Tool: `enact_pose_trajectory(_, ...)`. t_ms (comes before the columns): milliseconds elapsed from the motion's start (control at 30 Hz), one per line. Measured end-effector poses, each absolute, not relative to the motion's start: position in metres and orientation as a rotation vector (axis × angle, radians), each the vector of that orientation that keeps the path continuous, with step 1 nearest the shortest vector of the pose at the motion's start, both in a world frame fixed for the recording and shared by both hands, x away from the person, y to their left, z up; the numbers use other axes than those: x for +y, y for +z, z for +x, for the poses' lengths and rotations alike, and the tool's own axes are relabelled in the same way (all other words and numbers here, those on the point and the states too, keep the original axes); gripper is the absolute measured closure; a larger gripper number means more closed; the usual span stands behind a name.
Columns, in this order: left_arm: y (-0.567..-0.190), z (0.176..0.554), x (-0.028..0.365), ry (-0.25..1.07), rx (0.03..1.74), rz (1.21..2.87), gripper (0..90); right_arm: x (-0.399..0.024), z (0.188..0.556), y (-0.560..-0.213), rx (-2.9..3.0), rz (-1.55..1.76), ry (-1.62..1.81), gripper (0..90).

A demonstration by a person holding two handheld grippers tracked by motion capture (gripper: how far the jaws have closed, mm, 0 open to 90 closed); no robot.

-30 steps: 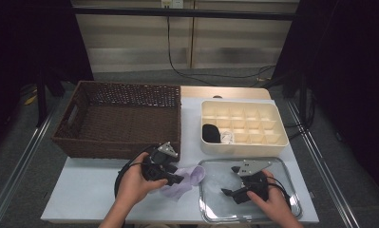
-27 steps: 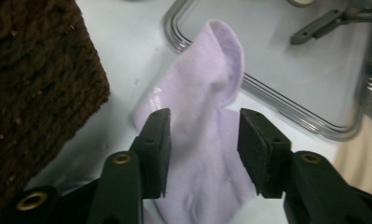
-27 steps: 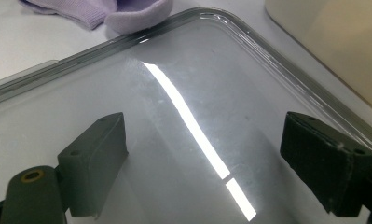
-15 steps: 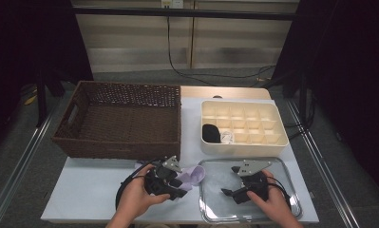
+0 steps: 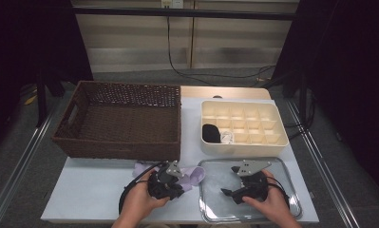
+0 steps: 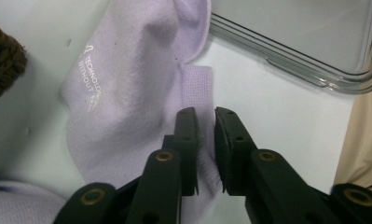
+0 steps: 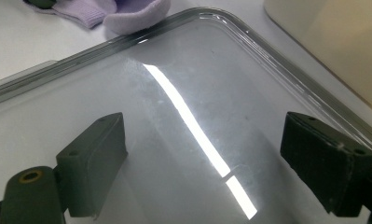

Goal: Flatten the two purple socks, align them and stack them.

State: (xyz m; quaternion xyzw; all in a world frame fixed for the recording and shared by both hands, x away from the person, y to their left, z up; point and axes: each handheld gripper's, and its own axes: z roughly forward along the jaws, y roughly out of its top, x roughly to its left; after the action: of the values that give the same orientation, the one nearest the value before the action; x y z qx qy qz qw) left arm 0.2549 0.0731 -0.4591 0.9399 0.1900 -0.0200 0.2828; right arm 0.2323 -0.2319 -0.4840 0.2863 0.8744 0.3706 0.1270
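Left gripper view shows the left gripper point(image 6: 205, 140) with jaws just closing, pinching a fold of the lilac sock point(image 6: 127, 107), which stretches away ahead just beside the clear tray point(image 6: 291, 51). Over that tray, the right gripper point(image 7: 204, 163) waits released, farther off.

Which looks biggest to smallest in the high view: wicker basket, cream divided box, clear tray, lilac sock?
1. Brown woven wicker basket, plainly largest.
2. Cream plastic divided box and clear plastic tray: alike; the tray lies nearer the camera, so unranked.
3. Lilac fabric sock, smallest, partly hidden.
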Motion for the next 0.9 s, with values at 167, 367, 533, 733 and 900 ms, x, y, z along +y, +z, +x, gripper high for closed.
enact_pose_trajectory(167,-0.459,0.255,0.074,-0.077,0.56,2.495,82.7,-0.229,0.231,-0.481,2.526,0.872,1.096,28.7)
enact_pose_trajectory(367,-0.454,0.256,0.078,-0.096,0.58,2.456,83.3,-0.209,0.23,-0.472,2.554,0.84,1.144,42.5)
enact_pose_trajectory(533,-0.449,0.258,0.084,-0.106,0.592,2.392,83.2,-0.189,0.234,-0.471,2.567,0.819,1.193,46.7)
enact_pose_trajectory(733,-0.449,0.258,0.084,-0.077,0.596,2.449,82.2,-0.174,0.24,-0.472,2.574,0.853,1.194,48.1)
enact_pose_trajectory(900,-0.448,0.258,0.082,-0.126,0.619,2.43,88.8,-0.168,0.243,-0.473,2.591,0.849,1.166,59.0)
